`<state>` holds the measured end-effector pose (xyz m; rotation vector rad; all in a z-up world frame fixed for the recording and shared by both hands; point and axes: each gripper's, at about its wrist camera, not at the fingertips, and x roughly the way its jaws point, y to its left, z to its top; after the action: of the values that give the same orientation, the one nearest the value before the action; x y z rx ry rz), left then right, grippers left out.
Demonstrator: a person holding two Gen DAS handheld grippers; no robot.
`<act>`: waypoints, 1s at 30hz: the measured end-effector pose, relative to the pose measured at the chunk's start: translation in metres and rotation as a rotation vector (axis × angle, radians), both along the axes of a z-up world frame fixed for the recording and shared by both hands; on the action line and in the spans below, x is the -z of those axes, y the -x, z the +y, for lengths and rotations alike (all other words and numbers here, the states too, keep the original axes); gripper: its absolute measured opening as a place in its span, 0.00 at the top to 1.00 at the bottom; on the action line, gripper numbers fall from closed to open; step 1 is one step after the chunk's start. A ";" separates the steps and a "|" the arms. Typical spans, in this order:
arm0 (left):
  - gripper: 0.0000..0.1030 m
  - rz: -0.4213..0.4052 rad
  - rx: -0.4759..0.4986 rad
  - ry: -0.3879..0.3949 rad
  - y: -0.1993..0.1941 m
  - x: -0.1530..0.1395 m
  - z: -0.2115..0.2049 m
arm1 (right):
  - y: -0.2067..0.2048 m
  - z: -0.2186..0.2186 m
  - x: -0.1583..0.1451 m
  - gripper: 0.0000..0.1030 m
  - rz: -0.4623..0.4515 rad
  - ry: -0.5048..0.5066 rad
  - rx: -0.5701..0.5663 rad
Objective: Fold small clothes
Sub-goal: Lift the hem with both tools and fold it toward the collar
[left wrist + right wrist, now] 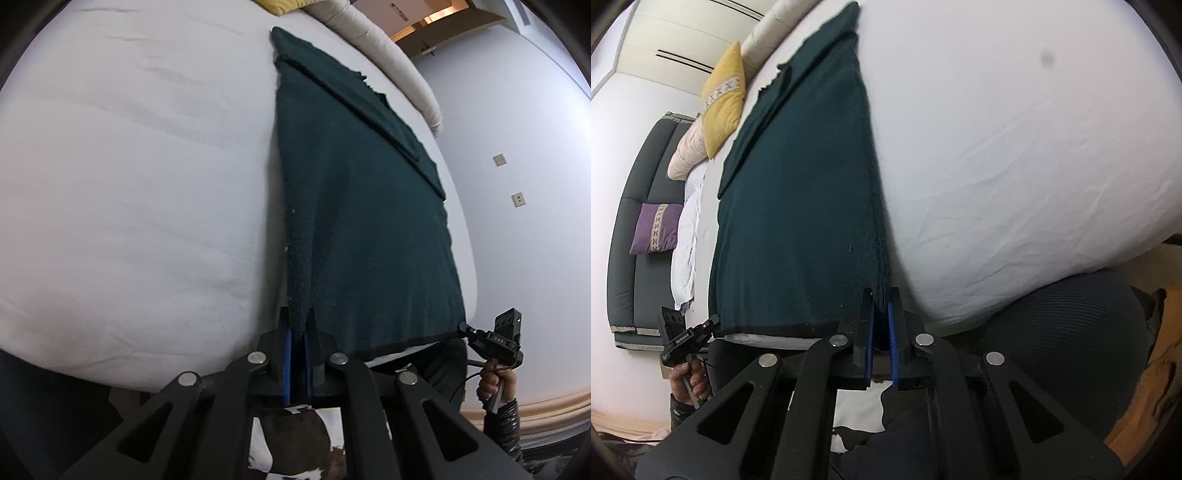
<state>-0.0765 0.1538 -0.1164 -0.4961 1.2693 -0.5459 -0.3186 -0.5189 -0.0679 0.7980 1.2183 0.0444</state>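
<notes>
A dark green knitted garment (362,221) lies stretched flat on the white bed (129,184), with a narrower folded strip across its far part. My left gripper (300,317) is shut on the garment's near left corner. My right gripper (881,295) is shut on the garment (798,206) at its near right corner. The right gripper also shows in the left wrist view (466,328) at the hem's other end, and the left gripper shows in the right wrist view (714,319). The near hem runs taut between the two grippers at the bed's near edge.
A cream bolster (388,48) lies along the bed's far side. A yellow cushion (724,99), a purple cushion (657,229) and a dark grey headboard (646,177) stand to the left. White bed (1015,166) stretches right. A dark rounded object (1071,339) sits below the bed edge.
</notes>
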 end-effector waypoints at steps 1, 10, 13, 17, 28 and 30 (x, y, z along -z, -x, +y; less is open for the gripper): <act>0.95 -0.008 -0.003 0.006 0.001 -0.004 0.001 | 0.001 -0.002 -0.005 0.95 -0.013 0.001 0.004; 0.95 -0.032 -0.048 0.152 0.002 -0.035 0.007 | -0.007 -0.023 -0.057 0.95 -0.185 -0.058 0.042; 0.95 -0.037 -0.076 0.232 -0.006 -0.047 0.011 | -0.022 -0.023 -0.074 0.95 -0.243 -0.090 0.046; 0.95 -0.041 -0.116 0.342 -0.024 -0.061 0.013 | -0.047 -0.033 -0.093 0.95 -0.310 -0.136 0.075; 0.95 -0.103 -0.216 0.466 -0.109 -0.087 0.004 | -0.148 -0.055 -0.122 0.95 -0.407 -0.185 0.183; 0.95 -0.104 -0.232 0.476 -0.126 -0.087 0.005 | -0.171 -0.061 -0.124 0.95 -0.413 -0.179 0.205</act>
<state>0.0495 0.1590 -0.0290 -0.9864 0.9624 -0.6698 -0.1474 -0.5794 0.0566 1.0097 0.7457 0.1442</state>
